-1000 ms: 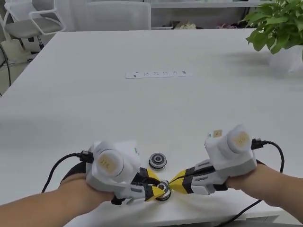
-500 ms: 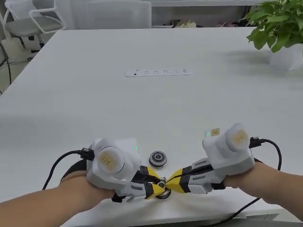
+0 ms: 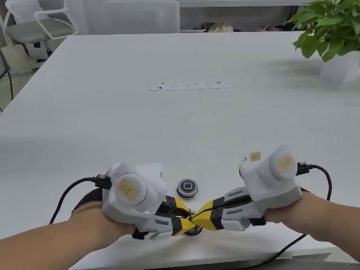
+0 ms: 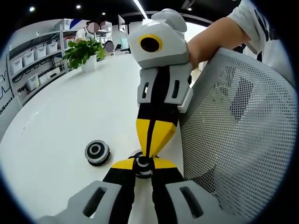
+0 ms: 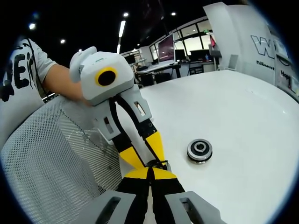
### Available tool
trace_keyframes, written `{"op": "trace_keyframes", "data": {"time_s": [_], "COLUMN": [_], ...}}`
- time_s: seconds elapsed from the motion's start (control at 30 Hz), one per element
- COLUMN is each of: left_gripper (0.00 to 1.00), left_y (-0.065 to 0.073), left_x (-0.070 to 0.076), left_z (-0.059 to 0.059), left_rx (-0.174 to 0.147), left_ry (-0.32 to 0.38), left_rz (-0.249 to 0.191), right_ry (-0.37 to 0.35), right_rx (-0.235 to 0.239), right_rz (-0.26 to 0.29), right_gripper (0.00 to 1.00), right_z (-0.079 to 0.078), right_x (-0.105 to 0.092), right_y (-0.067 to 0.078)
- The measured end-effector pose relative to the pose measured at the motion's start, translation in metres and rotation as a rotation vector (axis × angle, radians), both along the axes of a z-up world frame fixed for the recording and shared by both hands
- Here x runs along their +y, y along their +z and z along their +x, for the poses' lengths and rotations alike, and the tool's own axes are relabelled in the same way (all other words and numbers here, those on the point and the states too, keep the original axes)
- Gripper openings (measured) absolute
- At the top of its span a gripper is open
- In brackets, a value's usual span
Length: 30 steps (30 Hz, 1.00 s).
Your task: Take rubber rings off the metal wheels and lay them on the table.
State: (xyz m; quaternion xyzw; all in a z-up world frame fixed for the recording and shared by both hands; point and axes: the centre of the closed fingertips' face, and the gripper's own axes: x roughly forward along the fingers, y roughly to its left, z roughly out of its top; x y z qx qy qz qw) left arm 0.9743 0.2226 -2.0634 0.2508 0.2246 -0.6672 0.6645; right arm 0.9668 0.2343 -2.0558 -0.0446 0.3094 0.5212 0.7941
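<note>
Yellow jaw tips of the left gripper [image 3: 183, 221] are clamped on a wheel [image 4: 142, 166] at the near edge of the table [image 3: 225, 129]. They hold it from both sides, with its hub facing up. The right gripper [image 5: 149, 175] meets it head-on, its jaws pressed nearly together at the wheel's rim. It is probably nipping the rubber ring, but the ring is too small to pick out, so I cannot say what it has.

Just beyond the tips a second wheel [image 3: 187, 188] lies flat and untouched, its black band on. By my reading the task has barely begun. The first ring is being worked loose, the second wheel waits, and both rings have yet to be laid down.

In the head view the held wheel is mostly behind the yellow tips, while the left gripper view gives its hub and dark rim plainly. The two gripper views also take in a mesh chair [image 4: 238, 140] behind the person. The head view adds a power strip [image 3: 188, 86] mid-table and a plant [image 3: 329, 28] at the far right corner.
</note>
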Motion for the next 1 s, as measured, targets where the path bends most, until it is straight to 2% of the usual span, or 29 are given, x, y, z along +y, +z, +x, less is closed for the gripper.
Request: {"op": "trace_keyframes", "data": {"time_s": [0.13,0.57,0.67,0.83,1.0], "left_gripper": [0.07,0.07,0.07,0.08,0.07], "left_y": [0.0002,0.0009,0.0011,0.0018,0.0085], "left_x": [0.0,-0.0007,-0.0008,0.0005,0.0024], "left_z": [-0.0003,-0.0001,0.0002,0.0005,0.002], "left_rx": [0.0,0.003,0.021,0.032,0.041], "left_ry": [-0.003,-0.009,0.002,0.006,0.014], "left_rz": [-0.004,-0.002,-0.002,0.0,-0.015], "right_ry": [-0.01,-0.007,-0.011,-0.021,-0.029], "right_rx": [-0.003,-0.01,-0.013,-0.011,-0.014], "right_rz": [-0.001,0.0,0.006,0.014,0.024], "right_gripper": [0.0,0.0,0.0,0.0,0.0], "right_z": [0.0006,0.0012,0.0019,0.0035,0.0057], "right_x": [-0.0057,-0.0073,-0.0079,-0.0087,-0.0087], "right_y": [-0.0022,-0.0032,-0.0021,-0.0015,0.0009]}}
